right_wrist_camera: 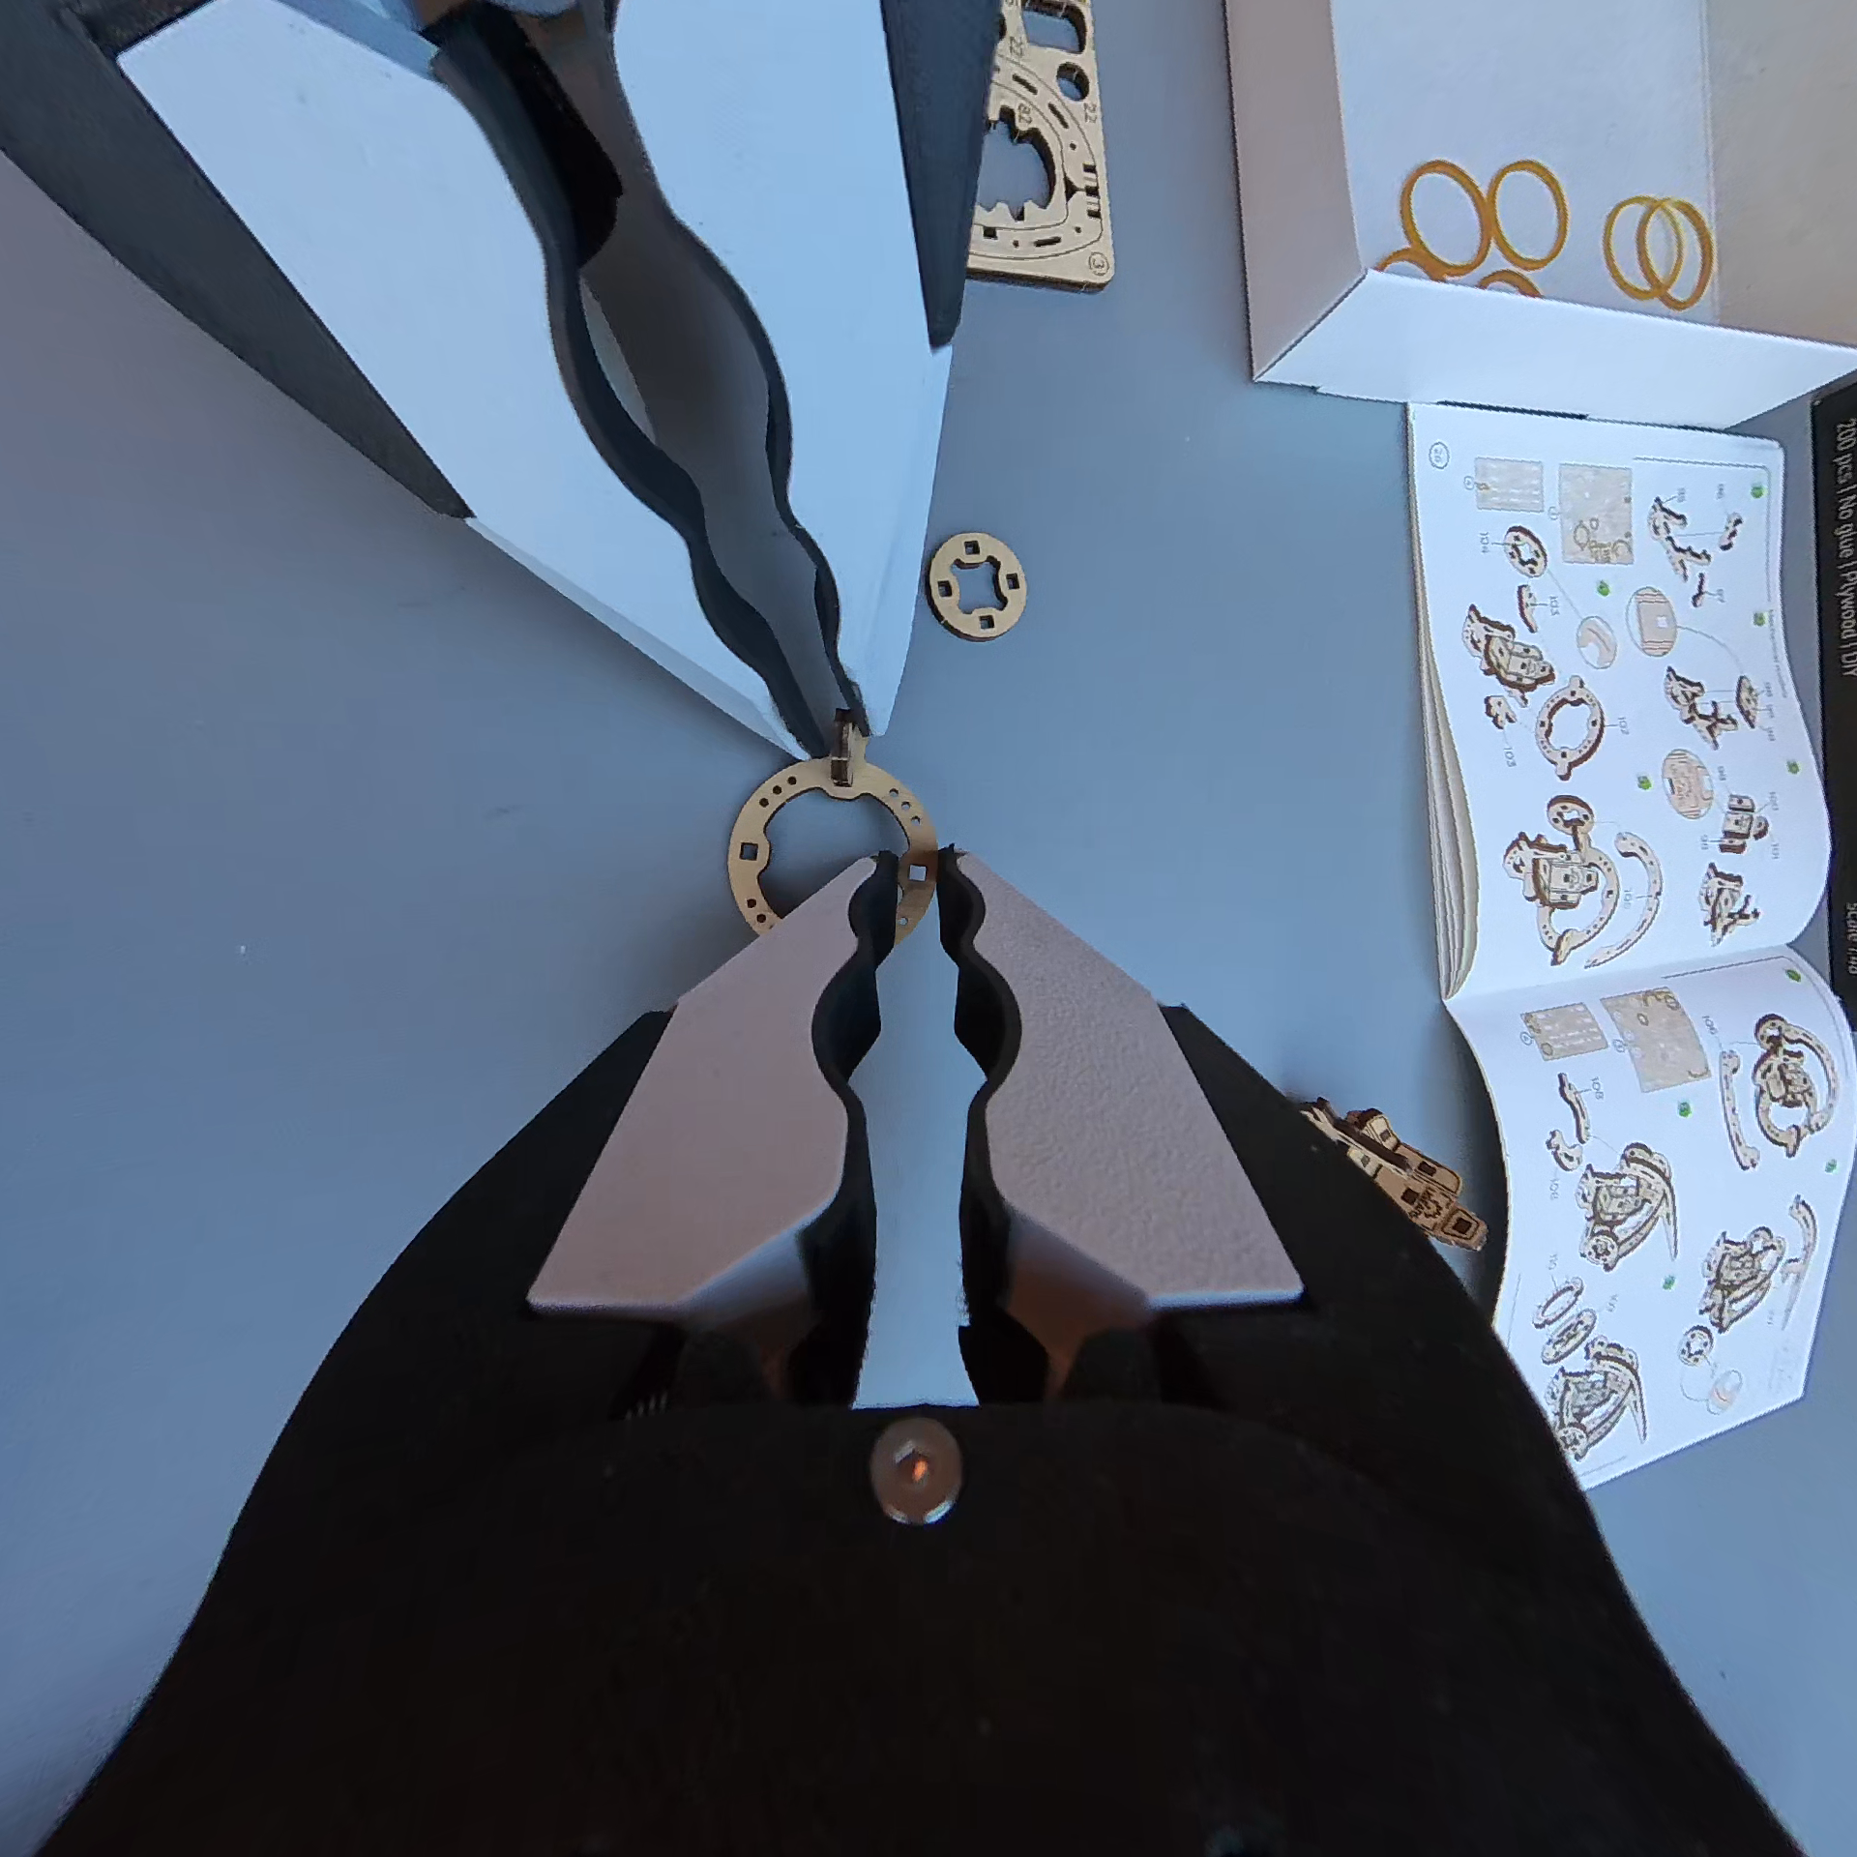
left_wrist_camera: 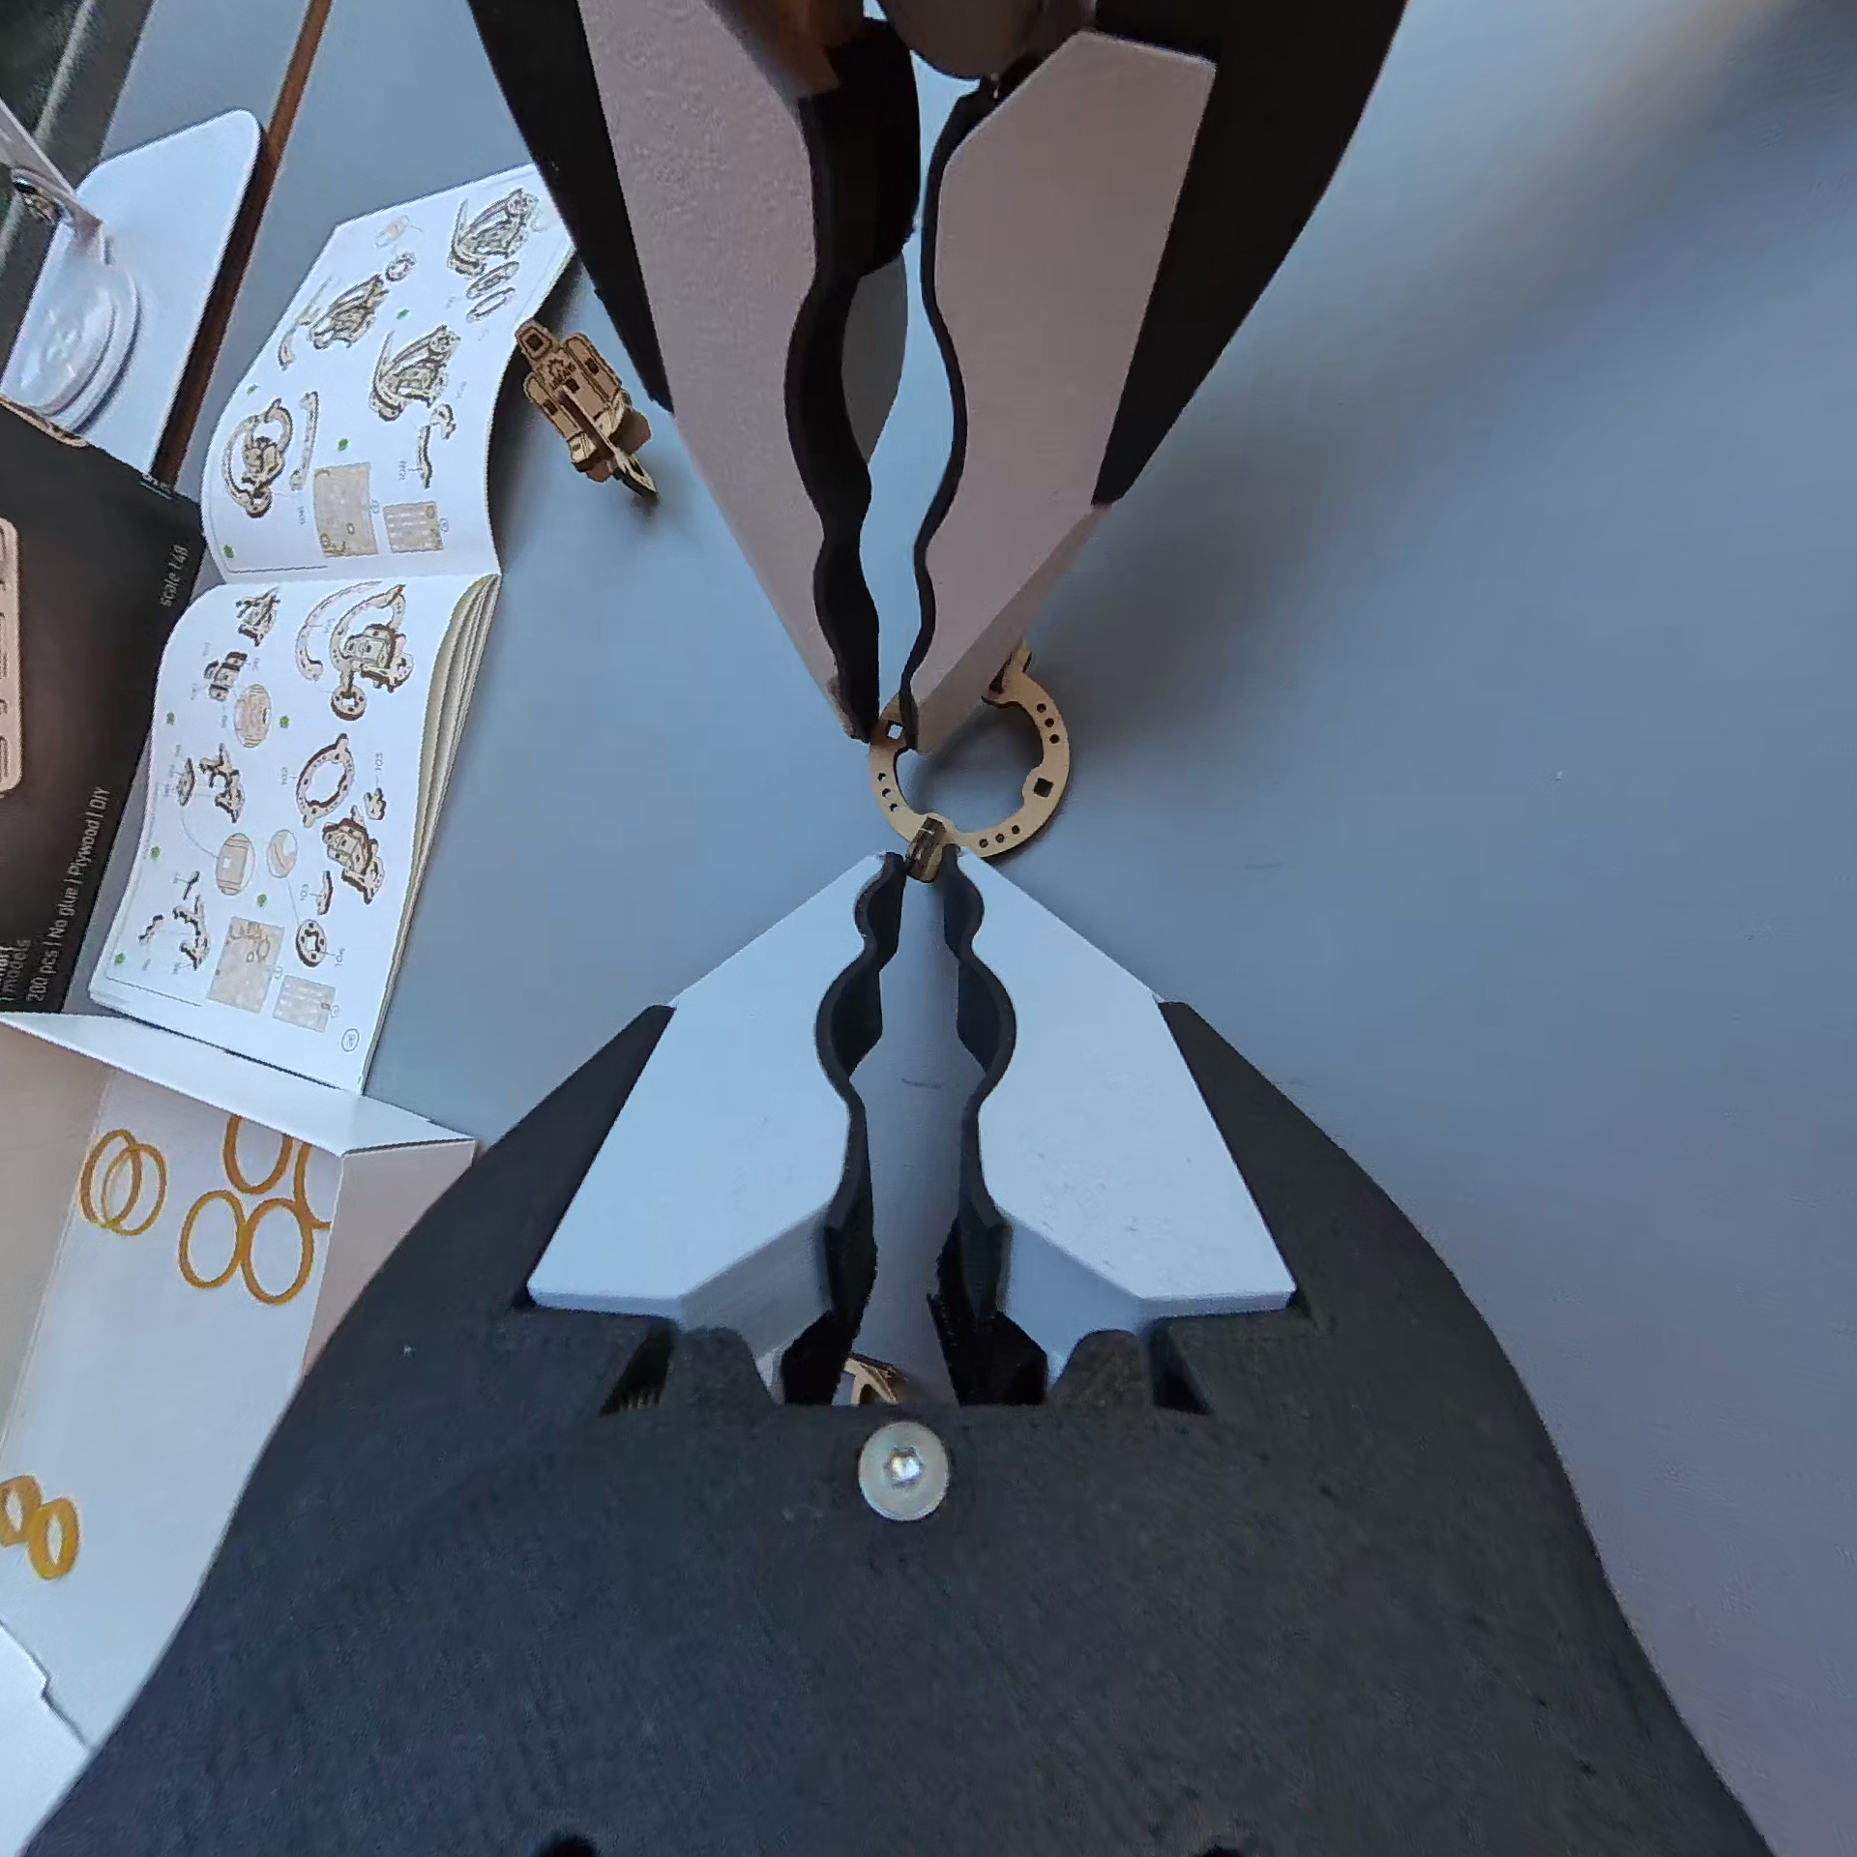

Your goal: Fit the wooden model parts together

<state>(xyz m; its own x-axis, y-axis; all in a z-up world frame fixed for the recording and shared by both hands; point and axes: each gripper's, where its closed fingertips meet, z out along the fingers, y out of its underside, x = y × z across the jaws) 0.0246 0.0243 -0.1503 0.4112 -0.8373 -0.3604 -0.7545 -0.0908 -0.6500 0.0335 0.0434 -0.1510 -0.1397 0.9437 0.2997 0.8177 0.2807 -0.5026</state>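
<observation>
Plywood ring, pale, flat, w/ small holes round its band and square cut-outs: I see it at centre of both views, above the grey bench; contact w/ bench I cannot tell.

Right hand-held gripper: narrow, tips pinched on the ring's edge; same unit enters from top in left wrist view.

Left hand-held gripper: narrow, tips nipping a small wooden peg. Peg sits at the ring's rim, opposite side from my right grip; in right wrist view the peg stands across the ring band. Seated or only touching: cannot tell.

Other items, bench:
- Small wooden disc, star-shaped centre hole, lying flat, near the ring, apart from it.
- Part-built wooden model, beside the booklet.
- Open instruction booklet, illustrated pages up.
- White box w/ yellow rubber bands inside.
- Laser-cut plywood sheet, parts partly punched out, far edge of right wrist view.
- Black product box, next to booklet.
</observation>
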